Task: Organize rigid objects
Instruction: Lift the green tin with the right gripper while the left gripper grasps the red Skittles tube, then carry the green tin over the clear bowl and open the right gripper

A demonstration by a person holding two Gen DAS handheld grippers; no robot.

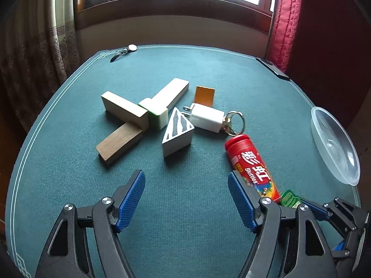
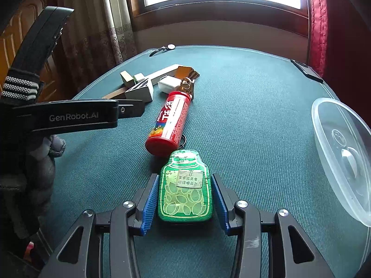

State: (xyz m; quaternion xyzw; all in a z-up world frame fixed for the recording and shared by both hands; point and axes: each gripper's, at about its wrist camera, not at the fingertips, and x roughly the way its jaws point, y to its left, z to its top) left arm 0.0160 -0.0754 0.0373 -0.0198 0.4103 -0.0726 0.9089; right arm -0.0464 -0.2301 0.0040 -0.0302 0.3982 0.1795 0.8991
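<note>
Between right tongs (image 2: 184, 198): green bottle-shaped tin (image 2: 185, 187).

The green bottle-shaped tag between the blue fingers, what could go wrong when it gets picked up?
1. The green tag sits between the right tool fingers with small gaps showing, so an uneven squeeze might twist it.
2. Its ring lies against the red Skittles tube, which is lying on its side; lifting may nudge it rolling.
3. The clear plastic container reaches the table's right edge; dropping the tag in roughly could push it off.
</note>
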